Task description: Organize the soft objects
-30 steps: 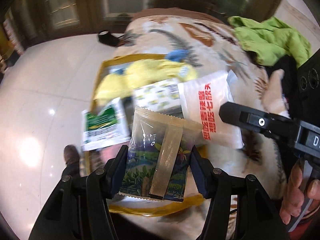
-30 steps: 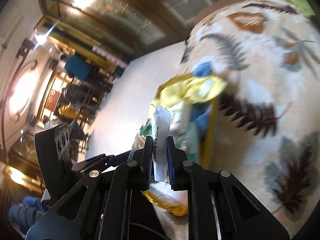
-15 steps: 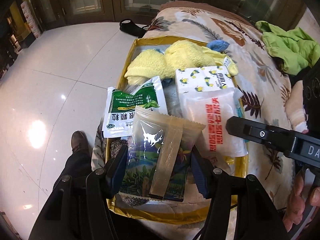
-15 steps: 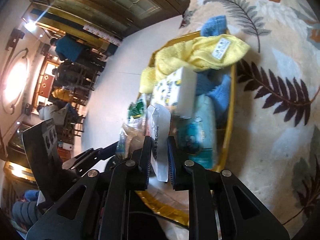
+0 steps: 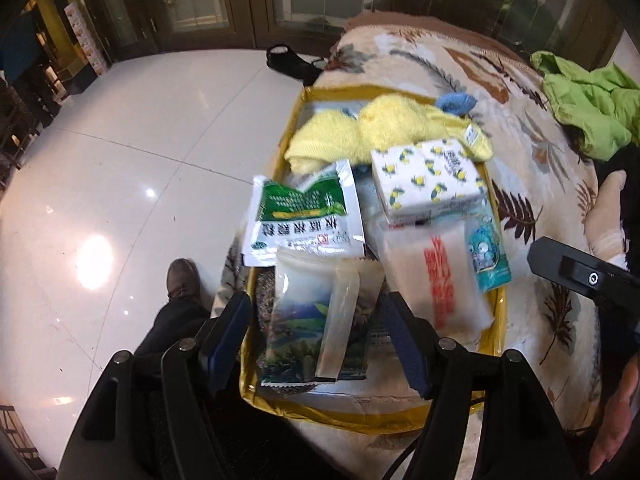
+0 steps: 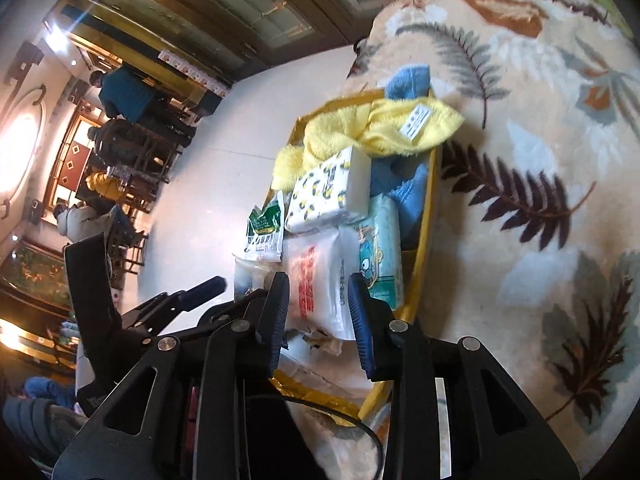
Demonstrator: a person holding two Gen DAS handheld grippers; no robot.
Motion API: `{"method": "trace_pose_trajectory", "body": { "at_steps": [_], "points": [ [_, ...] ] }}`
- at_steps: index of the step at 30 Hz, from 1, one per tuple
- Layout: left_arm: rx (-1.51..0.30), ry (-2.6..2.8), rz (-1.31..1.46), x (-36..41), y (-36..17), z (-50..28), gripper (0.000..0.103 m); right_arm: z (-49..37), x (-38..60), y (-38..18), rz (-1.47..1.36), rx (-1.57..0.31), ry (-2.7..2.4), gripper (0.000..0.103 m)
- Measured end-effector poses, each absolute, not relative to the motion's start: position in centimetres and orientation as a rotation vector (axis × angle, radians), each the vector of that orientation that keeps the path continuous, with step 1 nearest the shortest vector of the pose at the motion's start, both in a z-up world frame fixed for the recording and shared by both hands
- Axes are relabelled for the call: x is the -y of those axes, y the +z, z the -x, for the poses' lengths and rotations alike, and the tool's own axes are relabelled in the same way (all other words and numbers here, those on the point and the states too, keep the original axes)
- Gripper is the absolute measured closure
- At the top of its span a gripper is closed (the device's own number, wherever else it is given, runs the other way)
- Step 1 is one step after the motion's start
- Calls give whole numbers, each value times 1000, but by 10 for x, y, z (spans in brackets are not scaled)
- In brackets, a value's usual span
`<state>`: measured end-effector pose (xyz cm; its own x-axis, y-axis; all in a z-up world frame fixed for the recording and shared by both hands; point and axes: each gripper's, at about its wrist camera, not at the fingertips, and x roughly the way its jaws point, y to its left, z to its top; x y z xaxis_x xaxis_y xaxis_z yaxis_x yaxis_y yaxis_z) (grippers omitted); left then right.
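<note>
A yellow-rimmed box (image 5: 376, 416) (image 6: 428, 200) lies on a leaf-patterned blanket and holds soft items. My left gripper (image 5: 320, 320) is open, its fingers apart on either side of a clear landscape-printed snack bag (image 5: 320, 320) lying in the box. My right gripper (image 6: 318, 300) is open around a white bag with red letters (image 6: 316, 280) (image 5: 436, 276), which rests in the box. Also inside are a yellow towel (image 5: 380, 128) (image 6: 360, 128), a lemon-print tissue pack (image 5: 428, 180) (image 6: 328, 188), a green sachet (image 5: 304, 216) (image 6: 264, 224) and a teal wipes pack (image 5: 488, 252) (image 6: 380, 252).
A green jacket (image 5: 592, 108) lies at the blanket's far right. A blue cloth (image 6: 404, 196) sits in the box's right side. White tiled floor (image 5: 120, 160) spreads to the left, with a black object (image 5: 288, 60) by the blanket's far edge. My shoe (image 5: 182, 280) shows below.
Both grippers opened. The left let go of the snack bag, the right let go of the white bag, and both bags now lie in the box.
</note>
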<state>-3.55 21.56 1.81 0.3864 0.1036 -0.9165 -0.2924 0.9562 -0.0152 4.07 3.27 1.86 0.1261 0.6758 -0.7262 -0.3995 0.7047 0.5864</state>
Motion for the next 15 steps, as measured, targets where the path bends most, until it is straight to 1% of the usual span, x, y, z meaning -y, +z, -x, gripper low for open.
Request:
{"method": "trace_pose_trajectory", "body": {
  "at_steps": [3, 10, 12, 15],
  "points": [
    [-1107, 277, 175, -215, 30, 36, 34, -32, -33, 32, -177, -1142, 745, 73],
    [-1003, 337, 202, -213, 49, 36, 33, -7, -59, 49, 176, -950, 508, 73],
    [-974, 365, 205, -212, 53, 36, 33, -5, -64, 50, 225, -918, 464, 73],
    [-938, 380, 194, -208, 57, 34, 33, -9, -62, 49, 222, -895, 417, 73]
  ]
}}
